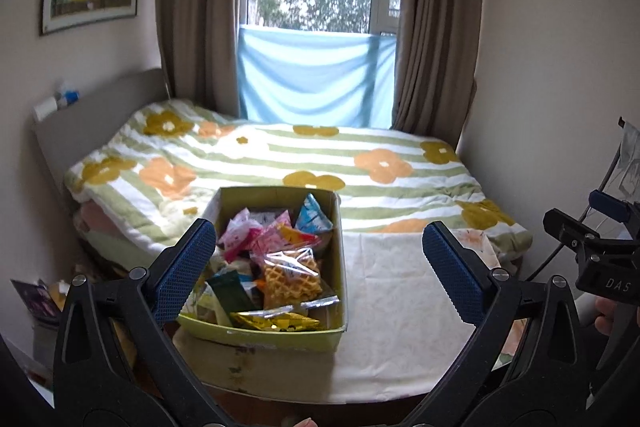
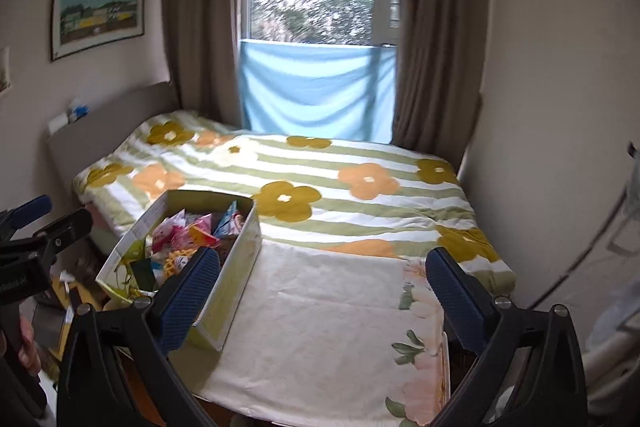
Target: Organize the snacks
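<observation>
The only lettering that reads clearly is "DAS", in pale capitals on the black body of the right claw (image 1: 608,235), seen at the right edge of the left wrist view. In the right wrist view the black body of the left claw (image 2: 24,223) carries a pale line of print too, but it is cut off and blurred, perhaps the same mark. The snack packets (image 1: 276,255) in the cardboard box (image 1: 280,337) bear printing too small and crumpled to make out.
</observation>
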